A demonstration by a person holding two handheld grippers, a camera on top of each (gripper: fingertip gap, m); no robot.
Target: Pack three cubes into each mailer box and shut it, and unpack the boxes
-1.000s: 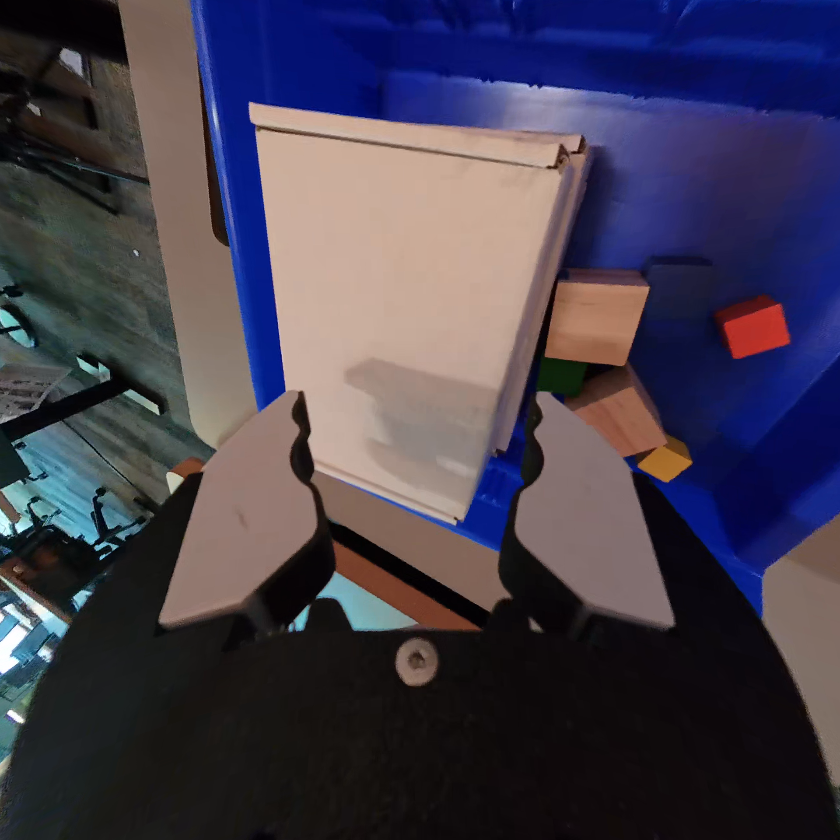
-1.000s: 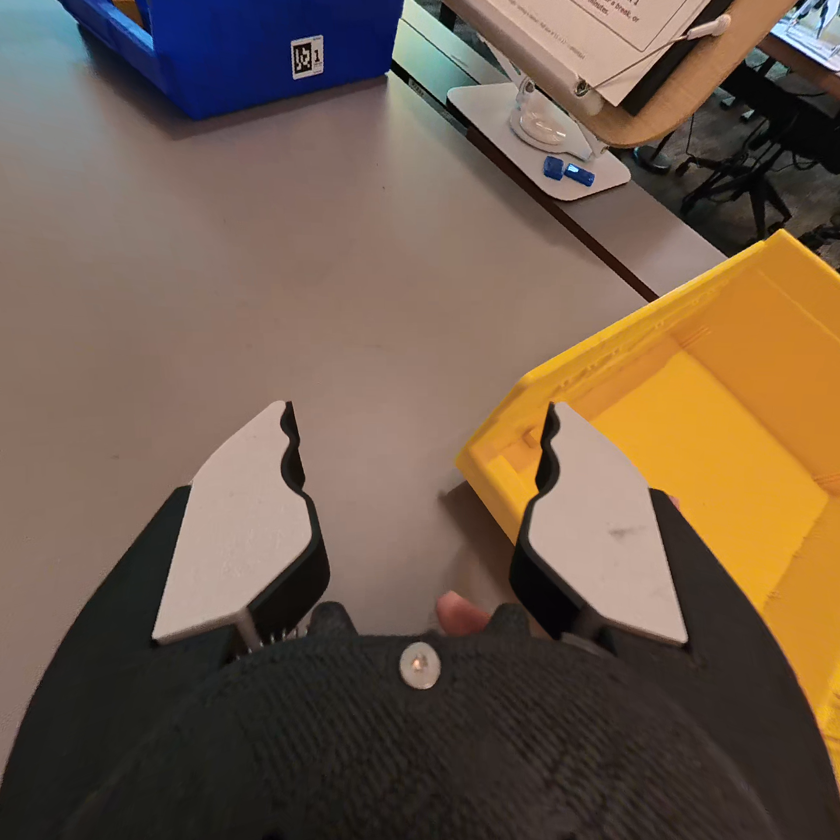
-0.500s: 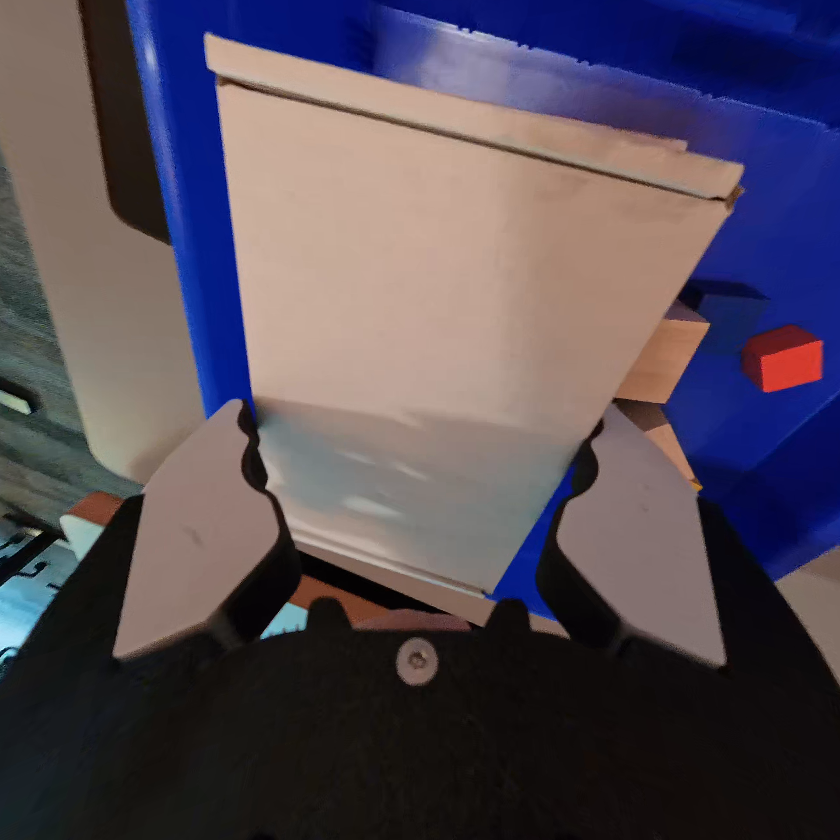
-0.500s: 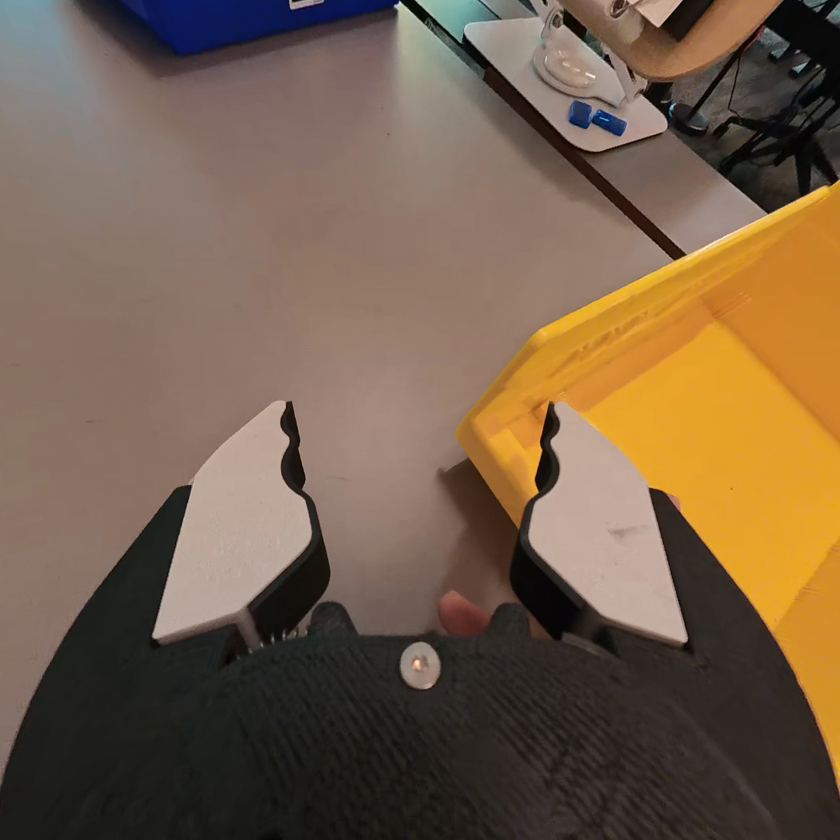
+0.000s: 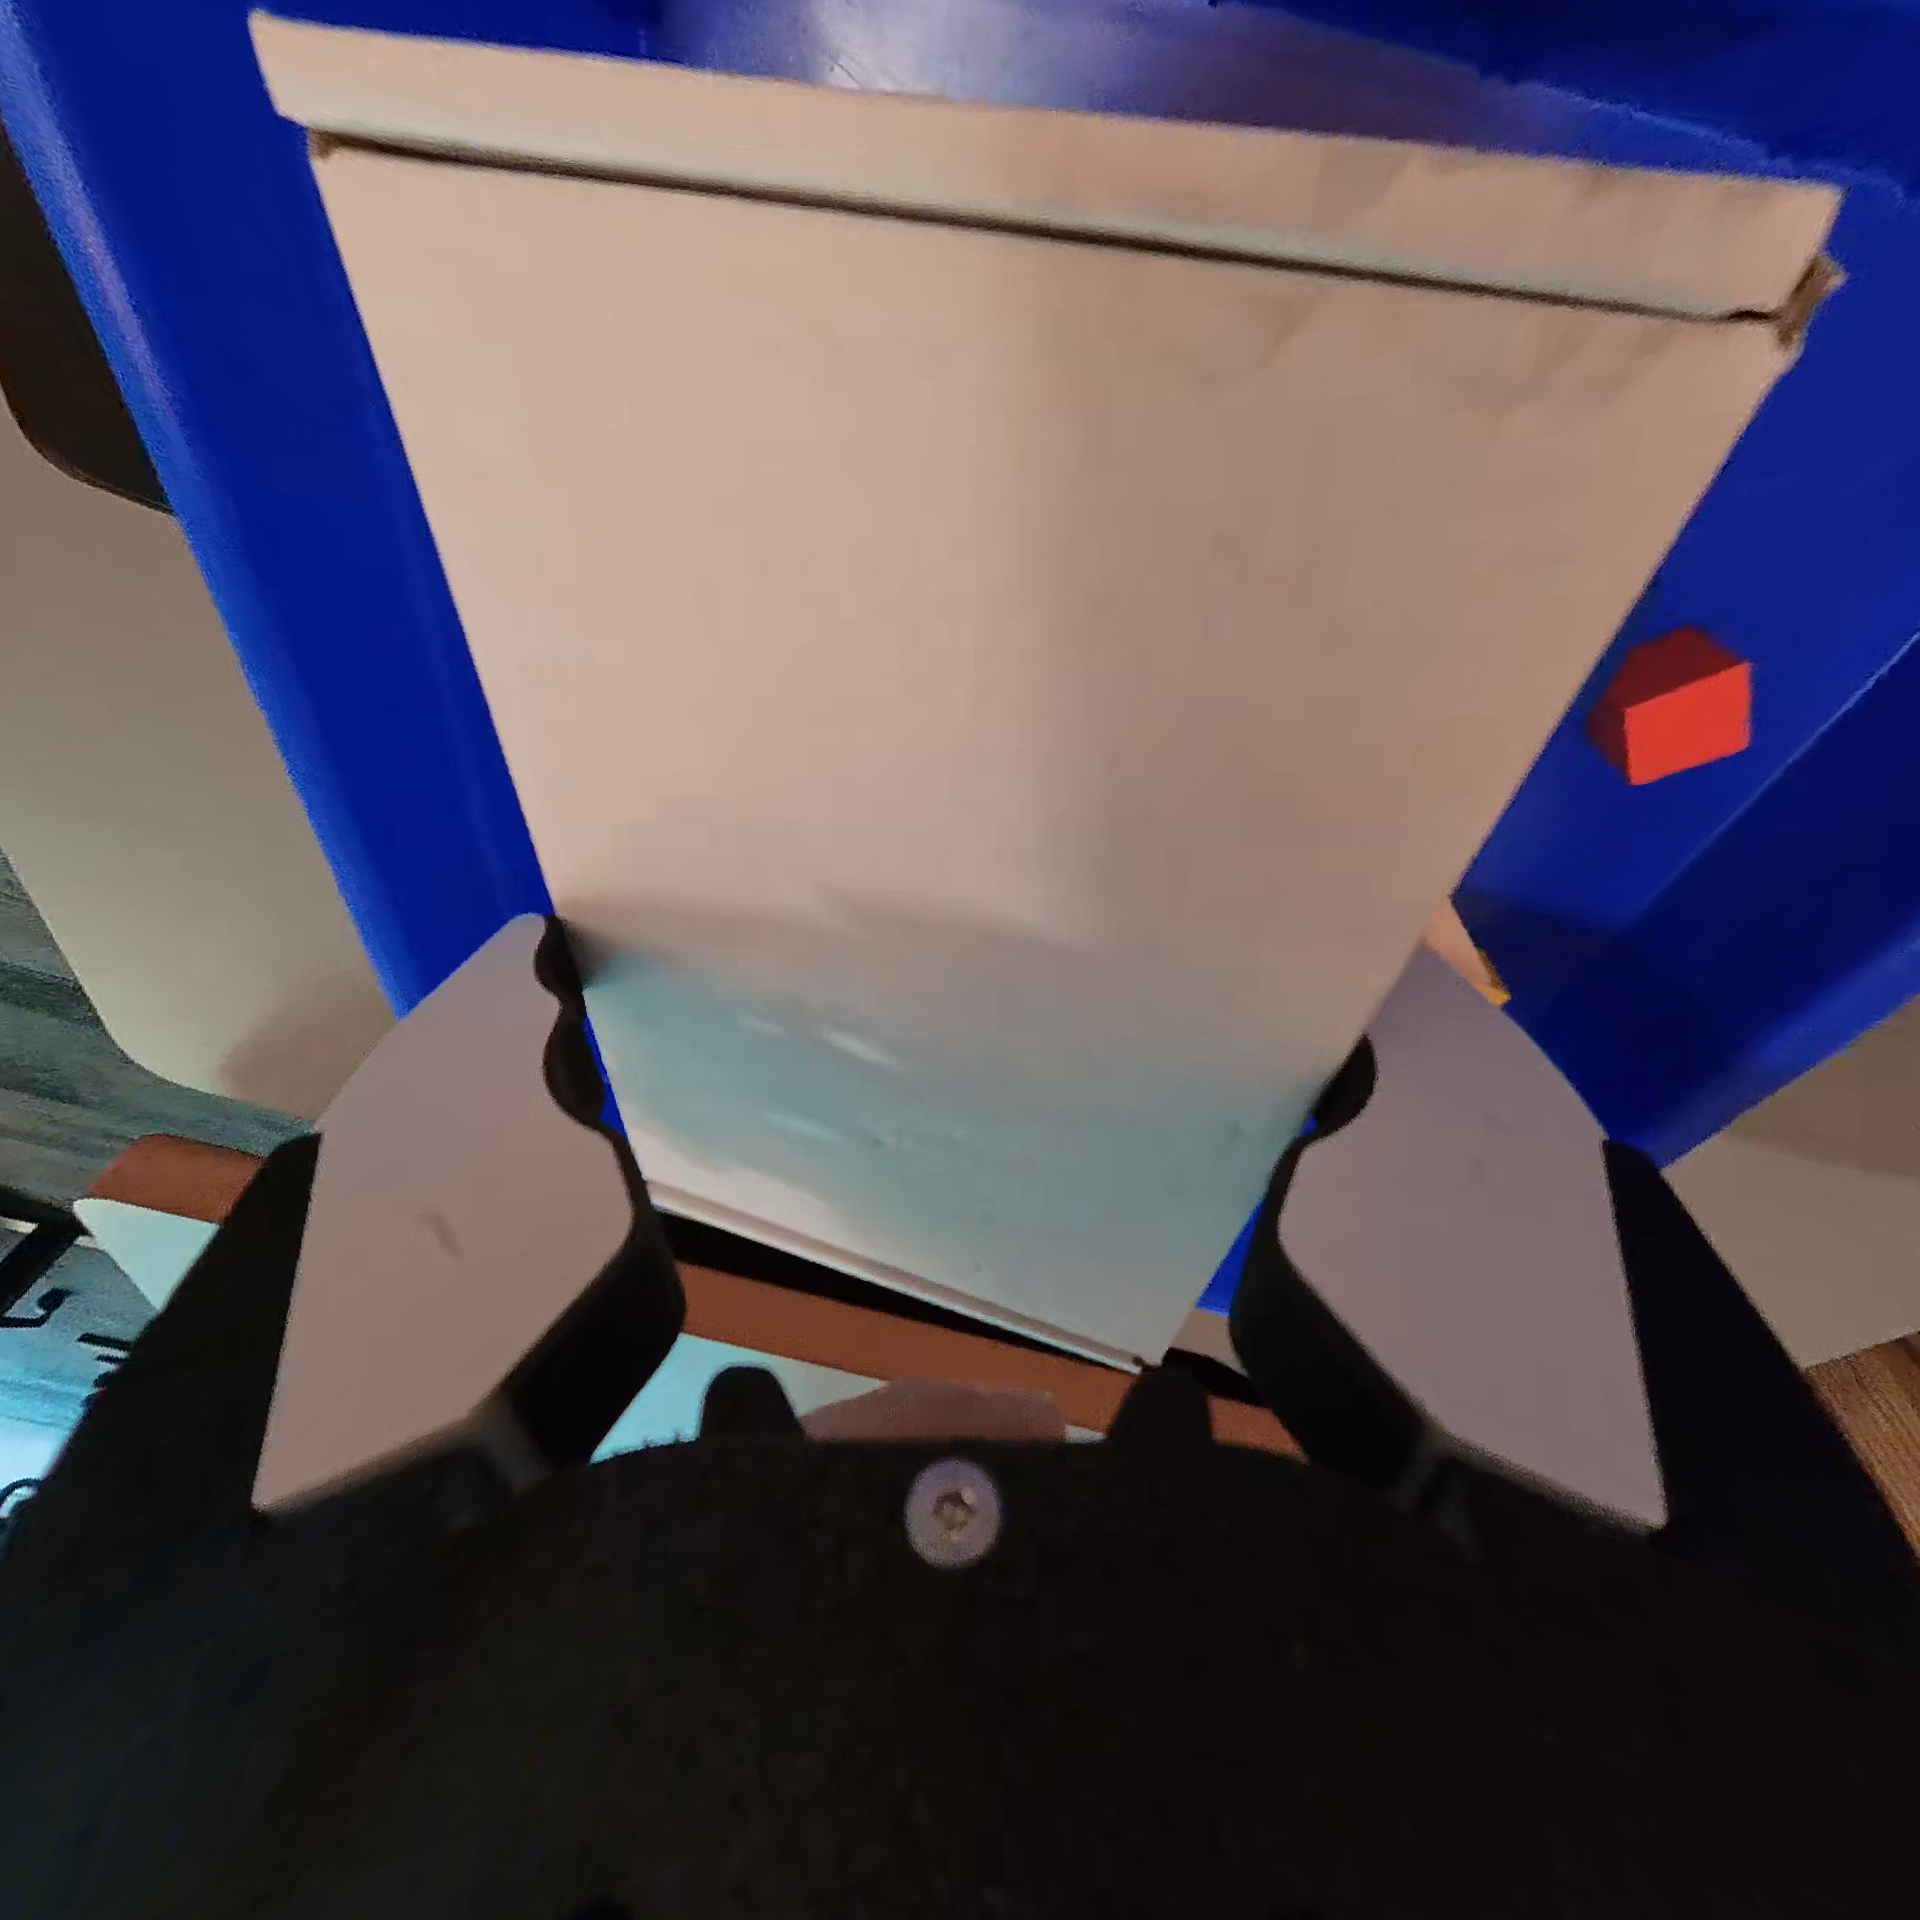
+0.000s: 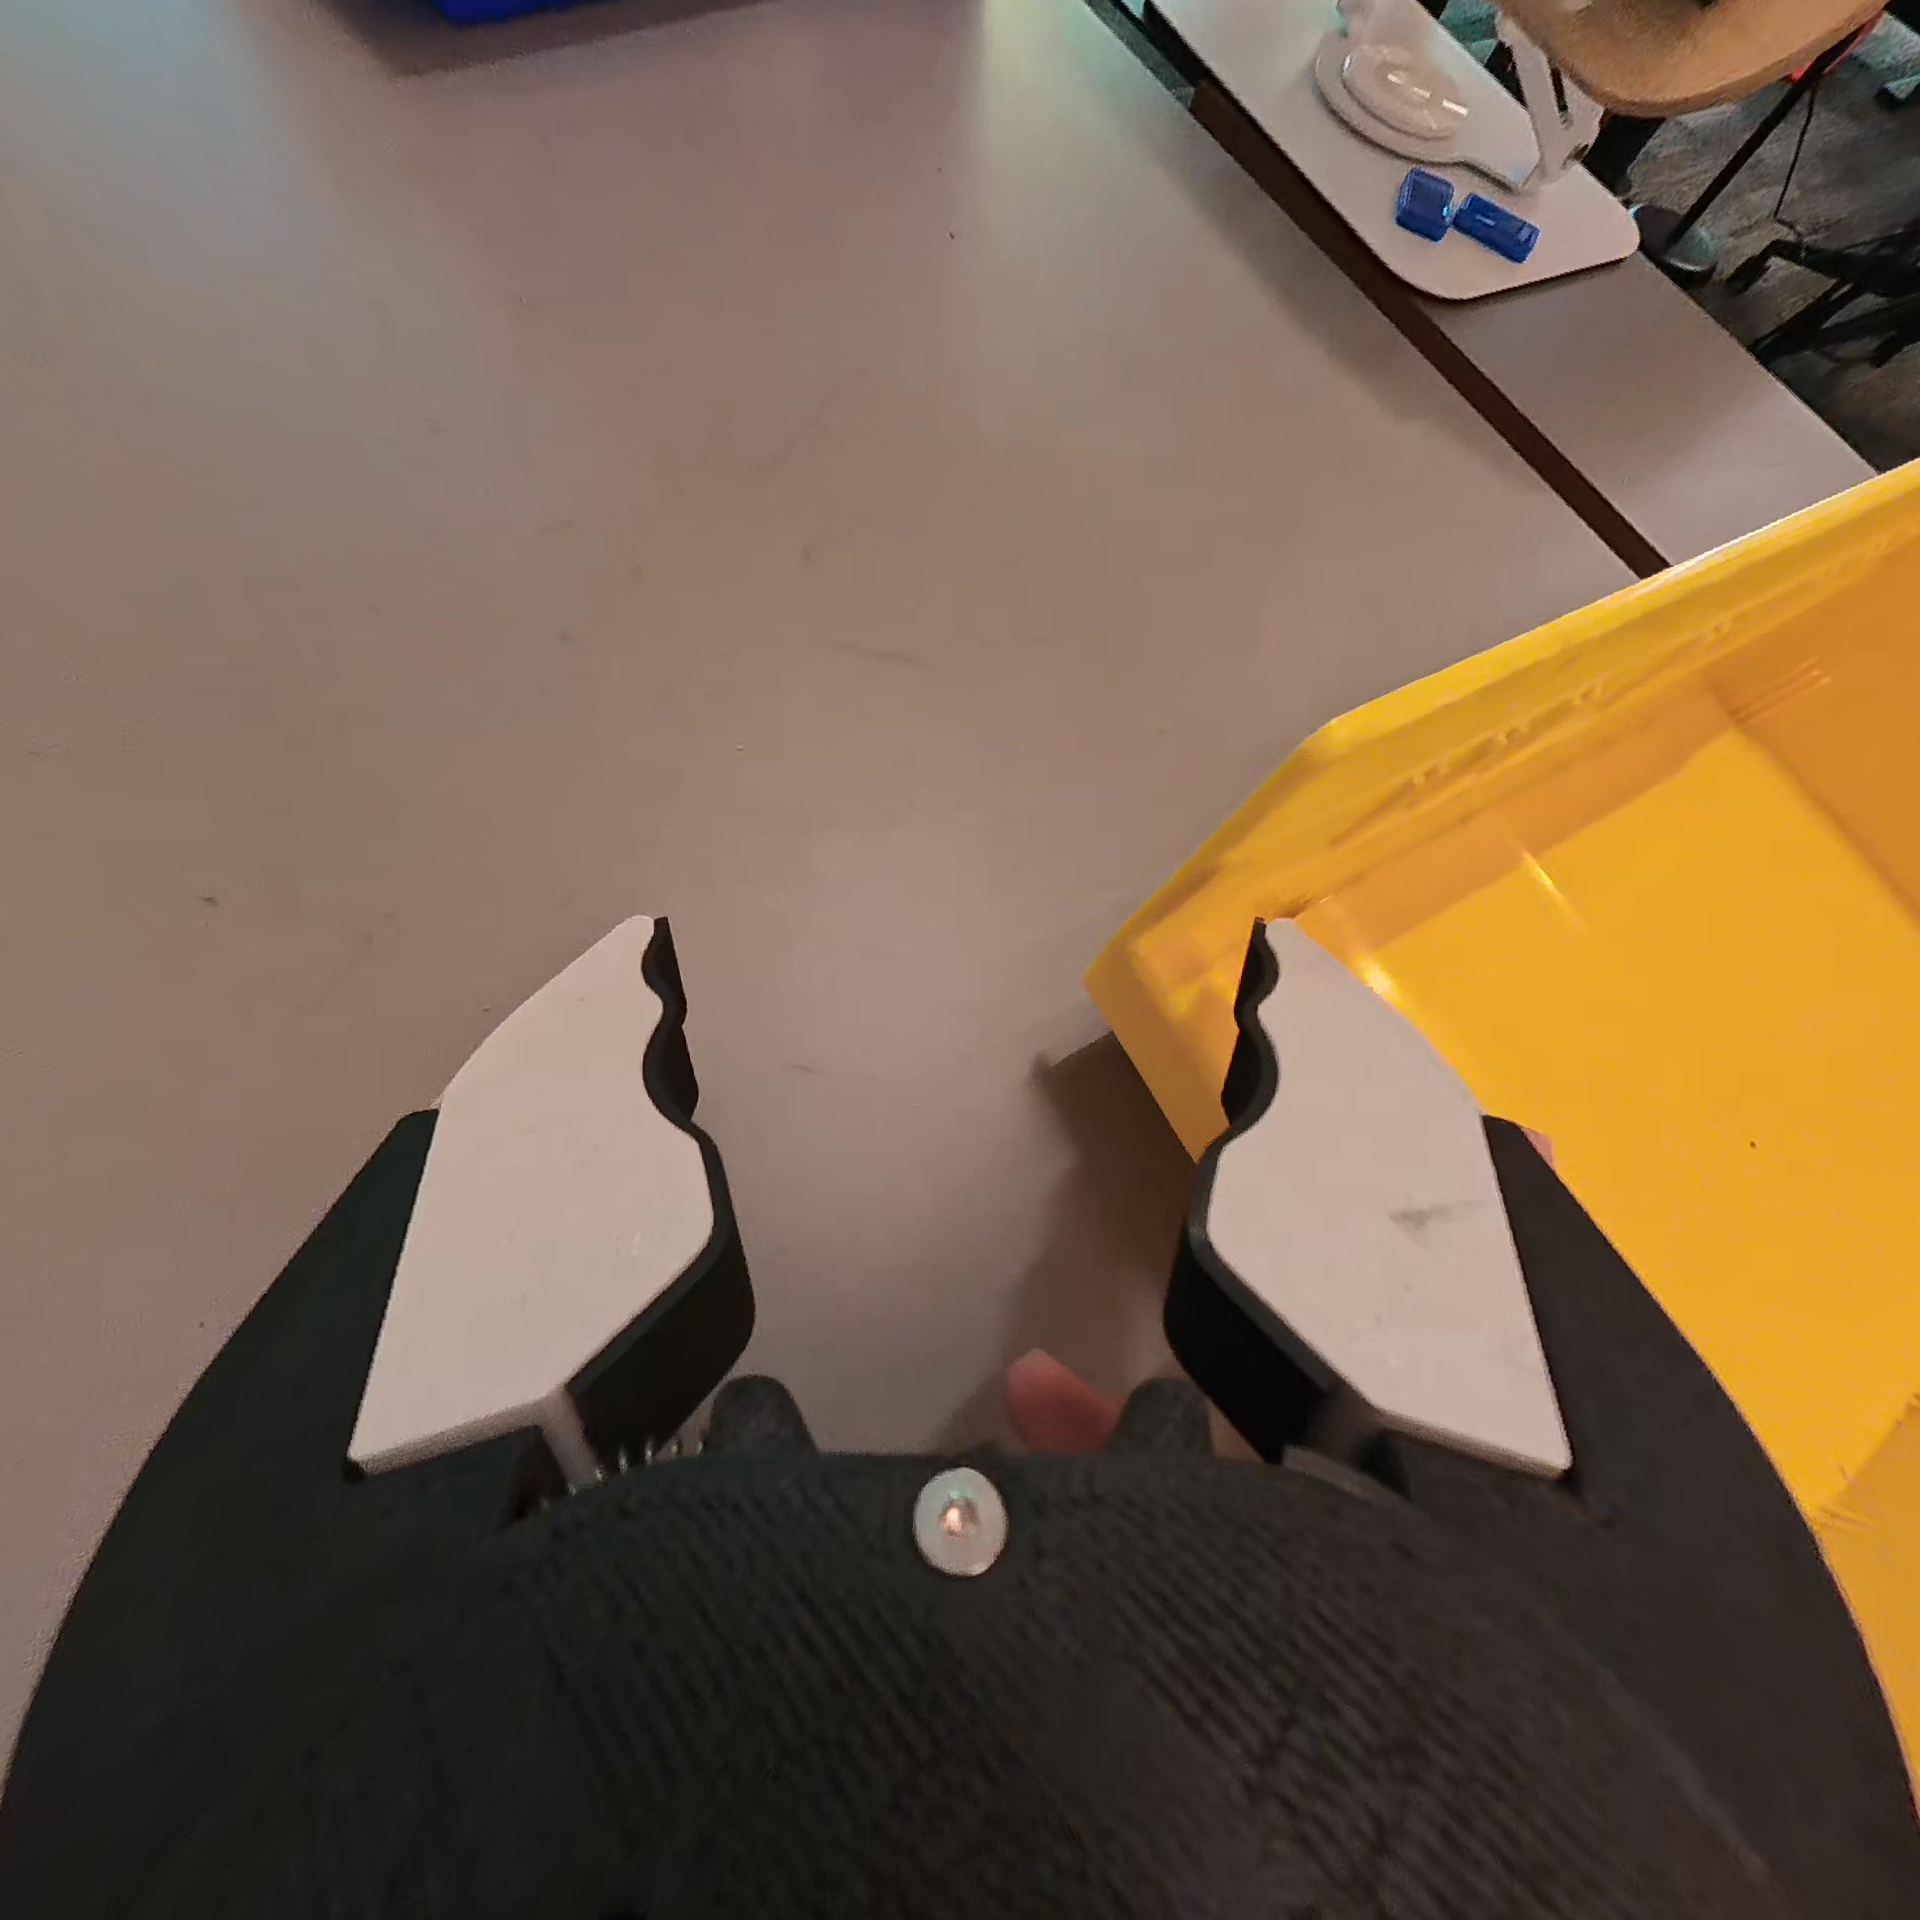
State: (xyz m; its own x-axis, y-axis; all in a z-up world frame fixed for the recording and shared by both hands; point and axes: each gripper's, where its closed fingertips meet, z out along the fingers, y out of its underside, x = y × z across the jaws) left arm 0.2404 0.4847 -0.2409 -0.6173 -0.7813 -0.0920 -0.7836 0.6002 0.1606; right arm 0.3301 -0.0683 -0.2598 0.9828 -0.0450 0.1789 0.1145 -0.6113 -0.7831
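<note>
In the left wrist view a closed tan mailer box leans up in a blue bin. My left gripper has its jaws spread wide, one on each side edge of the box's near end, and is shut on it. A red cube lies in the bin to the right. A sliver of a wooden block shows by the right finger; other cubes are hidden behind the box. My right gripper is open and empty above the grey table, with its right finger over the corner of an empty yellow bin.
A second table at the back right holds a white stand base with two small blue objects. Beyond the table's left edge the floor and a brown table rim show below the box. There is about 55 cm between the tips of the two grippers. The red cube lies some 10 cm from my left tips, 45 cm from my right tips.
My left gripper moved in from in front of the box, spread wider and took hold of its near end; the box now fills the view and hides the wooden blocks. My right gripper drew back slightly.
</note>
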